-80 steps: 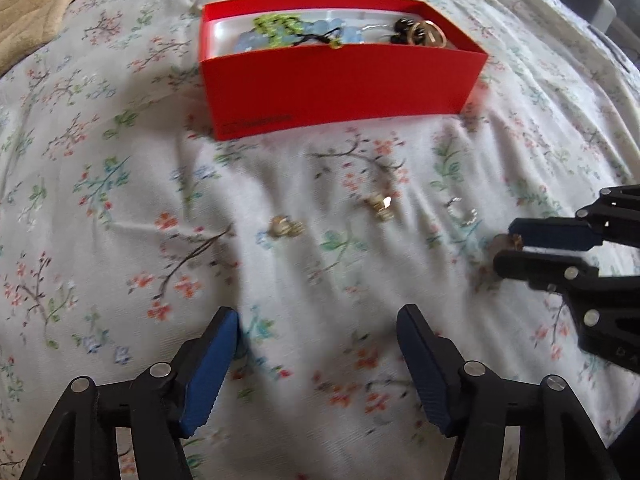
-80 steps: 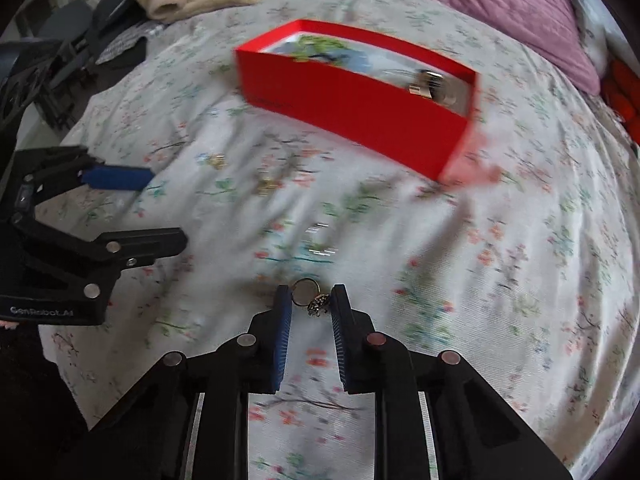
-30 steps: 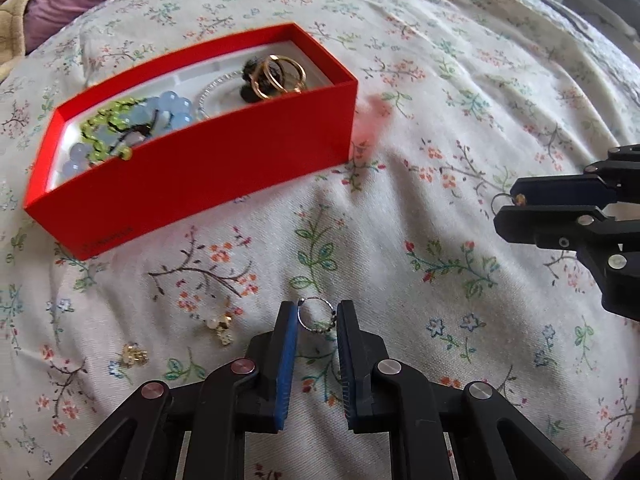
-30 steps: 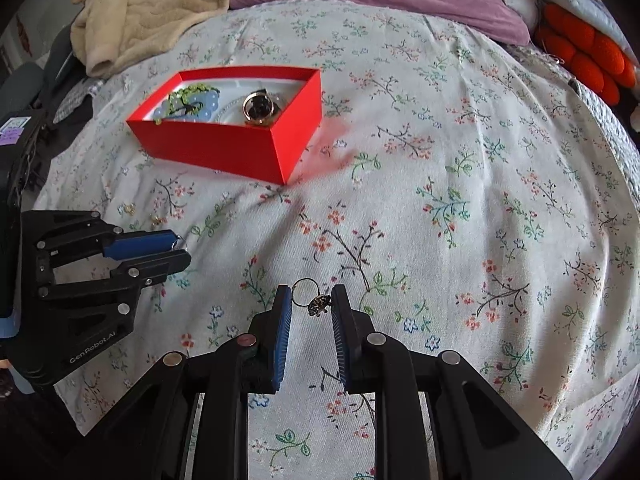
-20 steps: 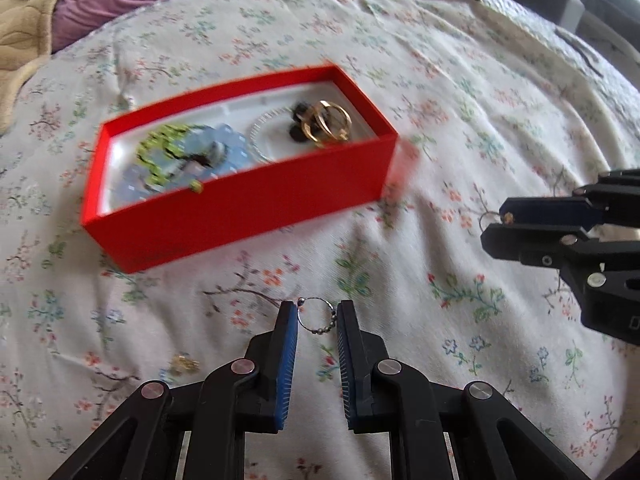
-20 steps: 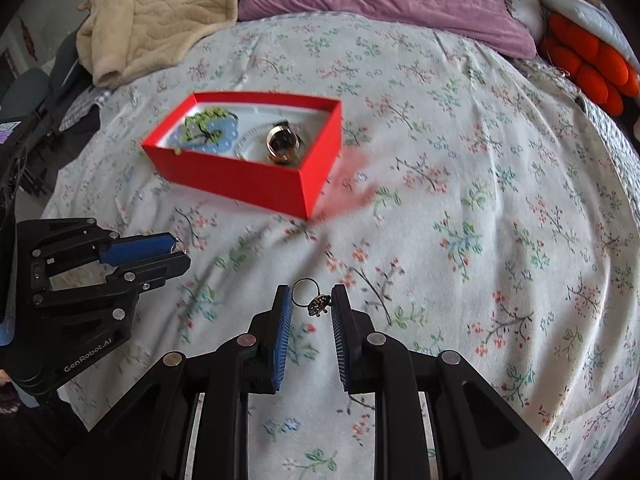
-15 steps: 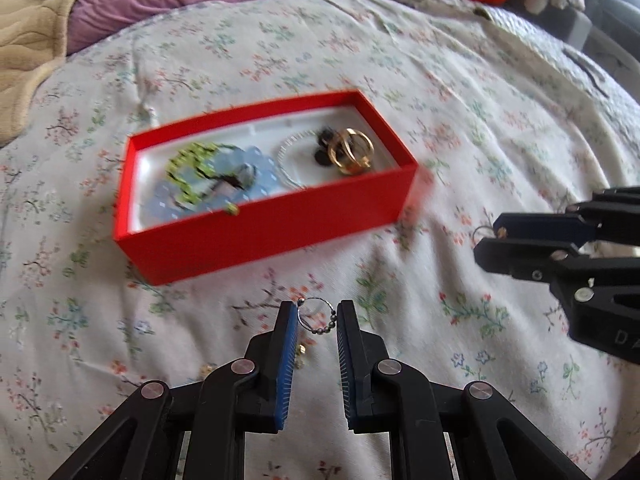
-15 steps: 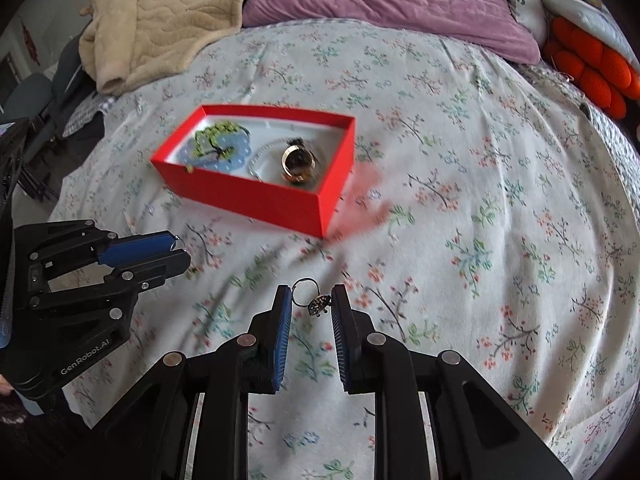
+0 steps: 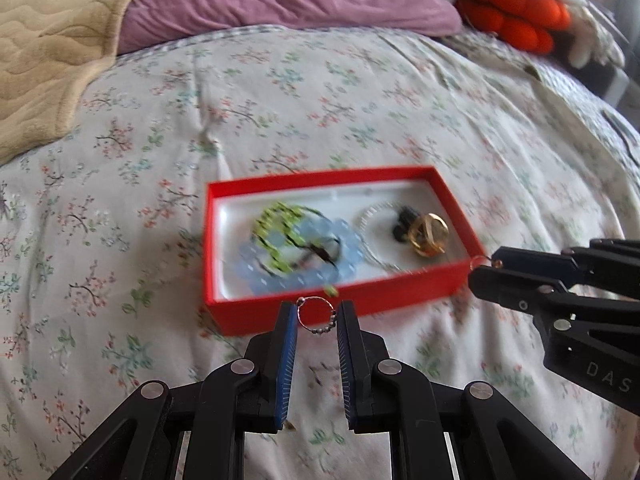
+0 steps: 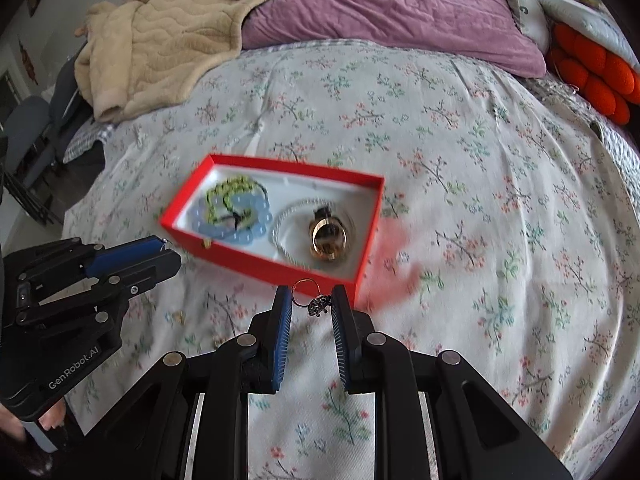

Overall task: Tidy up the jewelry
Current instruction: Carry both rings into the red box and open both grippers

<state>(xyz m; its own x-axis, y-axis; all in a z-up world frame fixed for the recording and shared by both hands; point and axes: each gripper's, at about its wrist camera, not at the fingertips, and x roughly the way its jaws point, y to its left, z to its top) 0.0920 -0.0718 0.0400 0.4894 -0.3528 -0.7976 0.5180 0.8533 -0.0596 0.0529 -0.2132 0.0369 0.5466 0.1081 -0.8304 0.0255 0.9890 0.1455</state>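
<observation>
A red box (image 9: 400, 295) (image 10: 288, 264) with a white lining sits on the floral bedspread. It holds a blue and green bead bracelet (image 9: 296, 248) (image 10: 232, 216), a thin silver chain (image 10: 288, 216) and gold rings (image 9: 430, 232) (image 10: 328, 238). My left gripper (image 9: 318, 314) is shut on a beaded silver hoop earring (image 9: 316, 317), held above the box's near wall; it also shows in the right wrist view (image 10: 160, 250). My right gripper (image 10: 311, 296) is shut on a hoop earring with a dark charm (image 10: 316, 300), near the box's right corner; it also shows in the left wrist view (image 9: 486, 266).
A beige blanket (image 10: 160, 36) and purple pillow (image 10: 380, 8) lie at the bed's far end, orange cushions (image 10: 592, 72) at the far right. A small gold jewelry piece (image 10: 180, 316) lies on the bedspread (image 10: 500, 200) by the left gripper.
Both grippers have risen and moved toward the red box with their earrings. The box now sits just beyond both fingertips and I see into it from higher up.
</observation>
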